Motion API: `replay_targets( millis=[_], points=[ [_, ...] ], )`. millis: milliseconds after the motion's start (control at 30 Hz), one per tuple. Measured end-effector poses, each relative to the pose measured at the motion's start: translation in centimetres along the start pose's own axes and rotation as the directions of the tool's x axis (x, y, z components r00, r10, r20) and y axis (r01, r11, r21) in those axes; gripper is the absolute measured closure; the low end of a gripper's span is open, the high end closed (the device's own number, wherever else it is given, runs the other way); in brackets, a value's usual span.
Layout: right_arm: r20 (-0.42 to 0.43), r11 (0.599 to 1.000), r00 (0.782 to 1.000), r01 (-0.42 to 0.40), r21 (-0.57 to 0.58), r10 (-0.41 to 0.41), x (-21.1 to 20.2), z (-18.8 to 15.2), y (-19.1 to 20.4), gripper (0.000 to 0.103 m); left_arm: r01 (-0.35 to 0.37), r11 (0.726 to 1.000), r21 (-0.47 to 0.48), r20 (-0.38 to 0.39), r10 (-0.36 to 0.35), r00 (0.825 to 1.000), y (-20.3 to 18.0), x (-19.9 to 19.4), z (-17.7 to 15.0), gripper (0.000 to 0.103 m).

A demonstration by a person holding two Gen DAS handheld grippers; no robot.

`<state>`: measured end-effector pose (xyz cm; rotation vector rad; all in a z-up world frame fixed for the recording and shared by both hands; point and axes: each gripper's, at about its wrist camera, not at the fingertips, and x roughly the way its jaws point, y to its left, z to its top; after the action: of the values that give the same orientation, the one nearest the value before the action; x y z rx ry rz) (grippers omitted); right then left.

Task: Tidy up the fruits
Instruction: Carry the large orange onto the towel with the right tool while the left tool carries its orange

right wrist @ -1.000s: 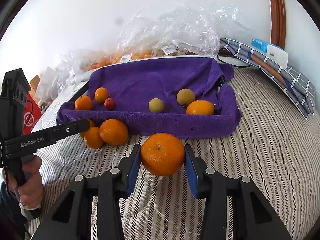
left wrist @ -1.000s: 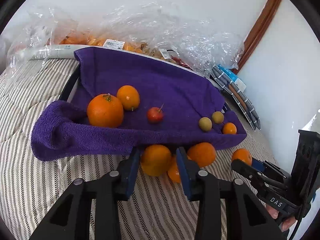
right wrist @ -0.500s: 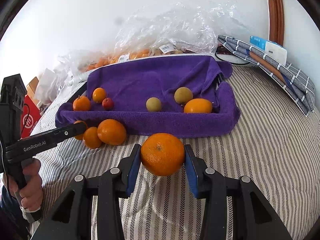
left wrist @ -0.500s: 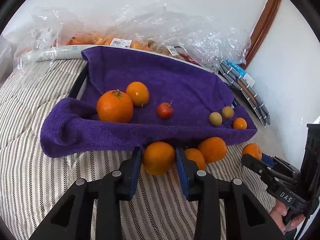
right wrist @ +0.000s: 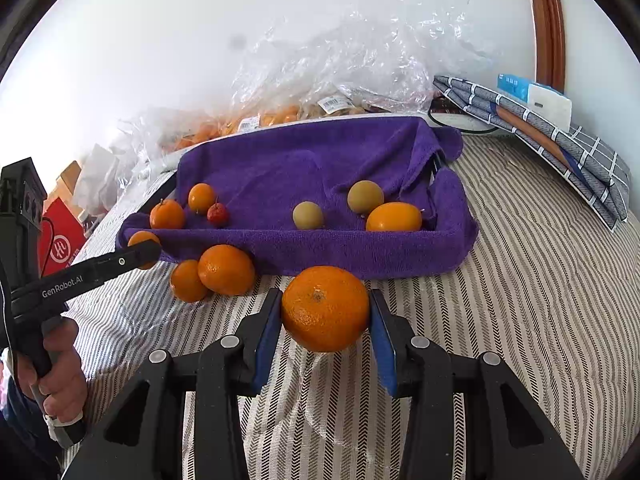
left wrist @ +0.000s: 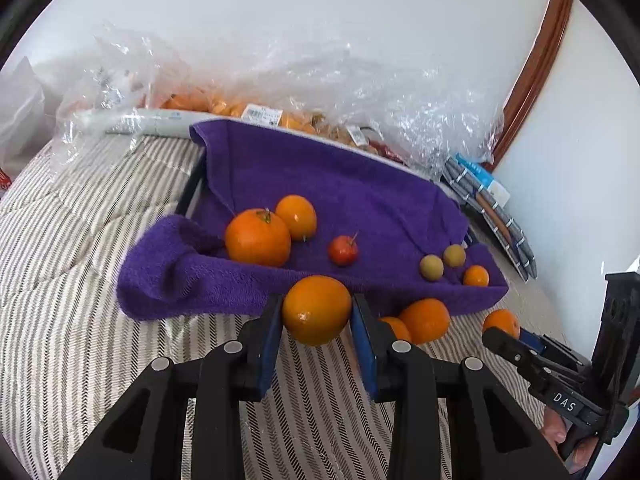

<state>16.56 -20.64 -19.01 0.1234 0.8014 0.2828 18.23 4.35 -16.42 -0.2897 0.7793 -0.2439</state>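
My left gripper (left wrist: 317, 322) is shut on an orange (left wrist: 316, 309) and holds it above the striped cover, just in front of the purple-towel tray (left wrist: 360, 196). My right gripper (right wrist: 325, 318) is shut on a larger orange (right wrist: 325, 307), in front of the tray's near edge (right wrist: 320, 248). In the tray lie two oranges (left wrist: 258, 237), a small red fruit (left wrist: 343, 250), two yellow-green fruits (right wrist: 307, 215) and a small orange (right wrist: 393, 217). Two loose oranges (right wrist: 226, 269) lie on the cover by the tray's front.
Clear plastic bags (left wrist: 320, 80) holding more fruit lie behind the tray against the white wall. A folded checked cloth (right wrist: 560, 140) with a blue box lies at the right. A red bag (right wrist: 60, 244) stands at the left. The striped bed cover (right wrist: 520, 300) surrounds everything.
My left gripper has lifted its orange off the cover and moved up and left of the loose oranges. My right gripper has kept its orange and shifted only slightly.
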Motion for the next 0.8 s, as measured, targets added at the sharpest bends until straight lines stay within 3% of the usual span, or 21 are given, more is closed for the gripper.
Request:
replay_targets(
  millis=[133,367,567,800],
  points=[
    [0.035,1.000,0.999,-0.005,0.001,0.005,-0.7,0.0,0.0,0.061,0.011,1.000,-0.014,0.039,-0.010,0.999,0.3,-0.9,0.4,0.071],
    [0.053,1.000,0.998,0.016,0.012,-0.017,-1.2,1.0,-0.8,0.061,-0.031,0.999,-0.031,0.072,0.033,0.997,0.9,-1.8,1.8,0.071],
    [0.098,0.998,0.994,0.050,-0.026,-0.047,-1.9,4.2,-1.5,0.061,-0.021,0.997,-0.071,0.091,0.027,0.995,1.0,-1.9,4.2,0.071],
    [0.123,0.999,0.991,0.052,-0.015,-0.050,0.1,8.4,-2.9,0.061,-0.006,0.998,-0.065,0.059,0.010,0.998,-1.0,1.0,5.8,0.071]
  ],
)
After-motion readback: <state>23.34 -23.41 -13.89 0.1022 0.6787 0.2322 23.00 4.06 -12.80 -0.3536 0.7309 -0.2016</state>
